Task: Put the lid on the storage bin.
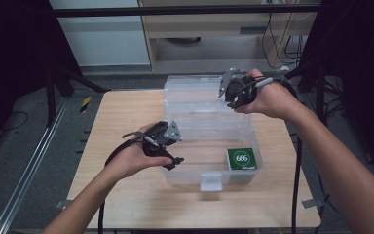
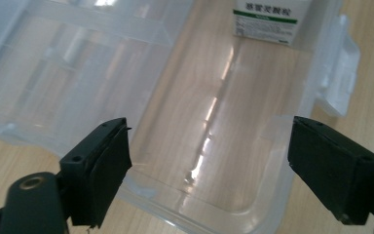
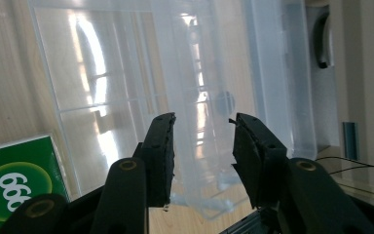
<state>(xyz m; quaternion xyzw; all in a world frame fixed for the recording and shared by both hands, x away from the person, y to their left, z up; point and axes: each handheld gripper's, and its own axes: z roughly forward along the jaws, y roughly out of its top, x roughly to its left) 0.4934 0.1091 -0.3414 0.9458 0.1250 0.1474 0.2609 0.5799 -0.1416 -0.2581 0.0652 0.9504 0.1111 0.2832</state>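
Now the person's left forearm comes in low from the near edge, wrist turned inward, with the left tool (image 1: 168, 148) at the near-left corner of the clear plastic box (image 1: 209, 129) on the wooden worktop (image 1: 121, 126). Its jaws stand wide apart, holding nothing, the box's corner between them in the left gripper view. The right arm stretches forward and bends at the wrist, bringing the right tool (image 1: 233, 97) over the box's raised lid (image 1: 190, 90) at the far side. Its jaws are partly open either side of the lid's edge; contact seems close, though I cannot tell. A green packet (image 1: 242, 159) lies inside the box, near-right.
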